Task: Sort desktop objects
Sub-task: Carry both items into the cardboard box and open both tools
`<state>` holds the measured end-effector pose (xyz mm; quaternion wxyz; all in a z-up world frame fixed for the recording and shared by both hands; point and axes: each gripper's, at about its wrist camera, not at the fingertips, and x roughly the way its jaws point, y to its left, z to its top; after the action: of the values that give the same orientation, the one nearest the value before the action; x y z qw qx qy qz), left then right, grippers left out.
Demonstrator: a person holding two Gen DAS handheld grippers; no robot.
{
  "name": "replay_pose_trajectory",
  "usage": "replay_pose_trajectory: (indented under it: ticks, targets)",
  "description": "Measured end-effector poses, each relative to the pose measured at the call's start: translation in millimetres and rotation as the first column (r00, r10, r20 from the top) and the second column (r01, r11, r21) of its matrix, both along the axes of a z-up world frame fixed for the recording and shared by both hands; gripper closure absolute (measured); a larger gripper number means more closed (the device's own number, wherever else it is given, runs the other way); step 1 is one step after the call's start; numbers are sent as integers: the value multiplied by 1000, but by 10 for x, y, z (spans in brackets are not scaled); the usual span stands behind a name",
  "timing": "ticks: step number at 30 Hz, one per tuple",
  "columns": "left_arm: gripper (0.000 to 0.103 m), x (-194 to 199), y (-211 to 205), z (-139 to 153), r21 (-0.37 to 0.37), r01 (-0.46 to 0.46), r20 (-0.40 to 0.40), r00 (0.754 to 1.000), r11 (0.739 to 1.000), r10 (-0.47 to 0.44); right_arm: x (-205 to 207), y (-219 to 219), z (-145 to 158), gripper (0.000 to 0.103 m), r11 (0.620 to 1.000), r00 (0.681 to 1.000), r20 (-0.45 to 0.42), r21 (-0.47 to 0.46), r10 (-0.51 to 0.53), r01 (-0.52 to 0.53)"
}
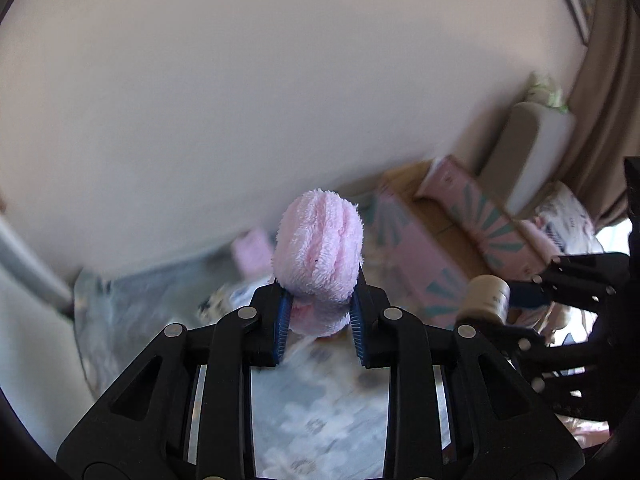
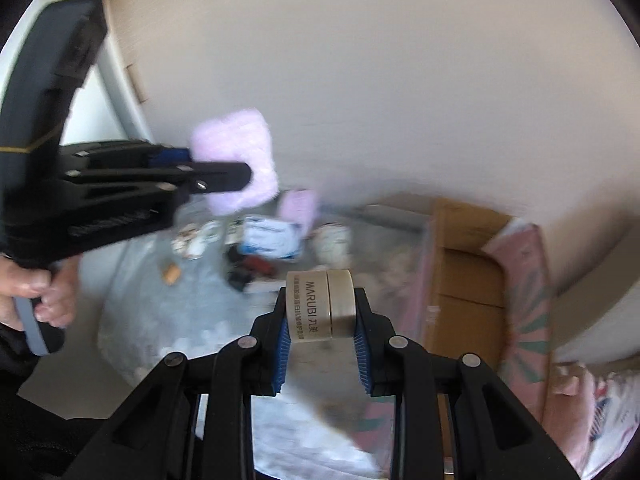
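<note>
- Open cardboard box [image 2: 468,280] sits at the table's right, beside the wall.
- Left gripper [image 1: 320,312] clamps the fluffy pink towel roll [image 1: 318,252], up in the air.
- Right gripper [image 2: 322,344] pinches a beige jar [image 2: 322,304], above the table clutter.

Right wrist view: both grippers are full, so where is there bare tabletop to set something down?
Bare tabletop lies left of and in front of the clutter, nearer the camera, and just under the jar. It is crowded at the back by the wall: small bottles, a blue-and-white packet, dark items. The open box borders the right.
</note>
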<state>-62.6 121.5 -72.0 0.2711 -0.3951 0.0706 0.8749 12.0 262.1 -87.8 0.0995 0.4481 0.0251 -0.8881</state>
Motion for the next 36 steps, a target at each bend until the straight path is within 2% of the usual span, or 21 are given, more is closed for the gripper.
replay_pose_trajectory:
  ticks: [5,13,18,21,27,32,36]
  targets:
    - [80,-145,453,208,22,66,-6,998,998,-66,-51,511,-21,77,992,991,46,-3,-129,129]
    - [80,-310,1219,175,30,146,33,989,989,-147,-19,1089,-223,77,963,950,156,50,-270,265]
    - [80,-334,1647,-11,2,179,114,977,984,-179,9,1280,-355,77,951,930,201,68,-309,301]
    - [80,-345,1812,-157,-13,206,156,967,978,-202,3,1341,-505,77,945,919,222,115,-325,306]
    - [80,-427,2136,-408,-44,248,253,940,968,-229,30,1463,-720,77,945,908,265,98,-326,311]
    - [80,-443,2267,-549,-80,285,298,921,955,-250,60,1482,-759,77,944,906,266,109,-330,312]
    - [80,-433,2325,-637,-91,286,318,916,954,-245,64,1499,-784,77,944,905,271,107,-329,311]
